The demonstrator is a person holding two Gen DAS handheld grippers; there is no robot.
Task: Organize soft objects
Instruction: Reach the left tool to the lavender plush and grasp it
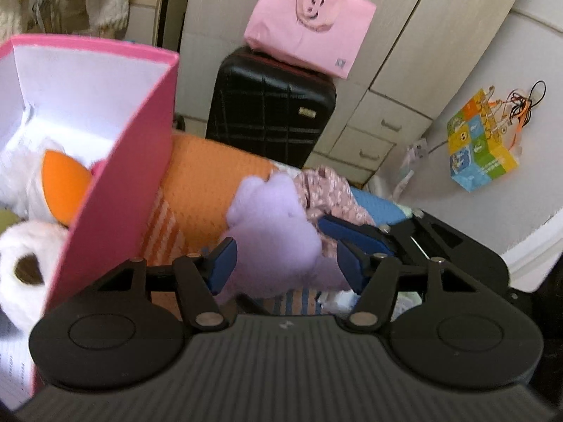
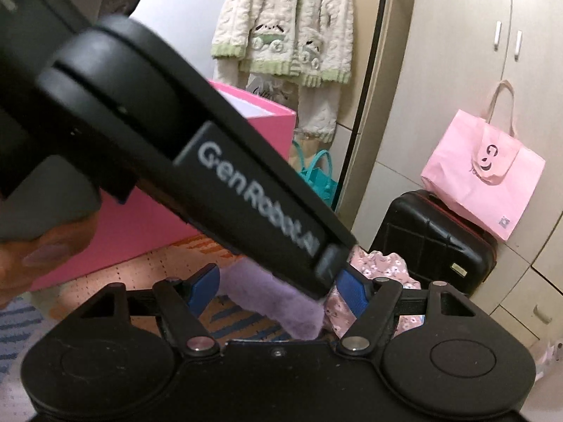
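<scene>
Blue-padded left gripper [image 1: 285, 263] stands apart around the fluffy lilac plush toy [image 1: 274, 232] at centre frame, as does the right gripper [image 2: 278, 292]; light and squashy, probably best pinched mid-body.

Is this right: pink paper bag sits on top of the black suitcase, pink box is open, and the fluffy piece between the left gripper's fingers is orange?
Not quite. The fluffy piece between the left gripper fingers is light purple, not orange, as the left wrist view shows. The orange item is the knitted roll behind it. The rest holds: the pink paper bag sits on the black suitcase, and the pink box is open.
</scene>
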